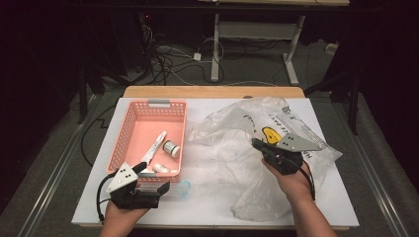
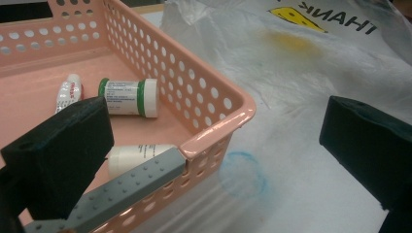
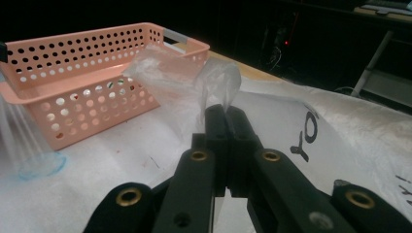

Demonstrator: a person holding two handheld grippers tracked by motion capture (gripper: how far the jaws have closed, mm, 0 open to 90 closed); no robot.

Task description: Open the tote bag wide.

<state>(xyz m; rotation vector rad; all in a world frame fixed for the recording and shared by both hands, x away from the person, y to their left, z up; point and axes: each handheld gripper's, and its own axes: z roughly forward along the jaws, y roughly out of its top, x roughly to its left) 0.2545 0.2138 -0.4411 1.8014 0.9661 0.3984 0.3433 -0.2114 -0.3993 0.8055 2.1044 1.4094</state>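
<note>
A basket (image 1: 129,129) holding a bottle (image 1: 171,148) and tubes sits left of the plastic bag (image 1: 247,148).

Pink perforated basket (image 1: 129,129) at left of centre on the white tabletop (image 1: 207,197), containing a tube (image 1: 153,148) and two small bottles (image 1: 171,148). Crumpled clear plastic bag (image 1: 247,133) at right. Cables (image 1: 168,61) on floor, upper frame.

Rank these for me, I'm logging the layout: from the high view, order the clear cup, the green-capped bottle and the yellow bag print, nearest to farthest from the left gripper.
From the left gripper:
1. Clear cup, just right of it.
2. Green-capped bottle, inside the basket.
3. Yellow bag print, across the table.
</note>
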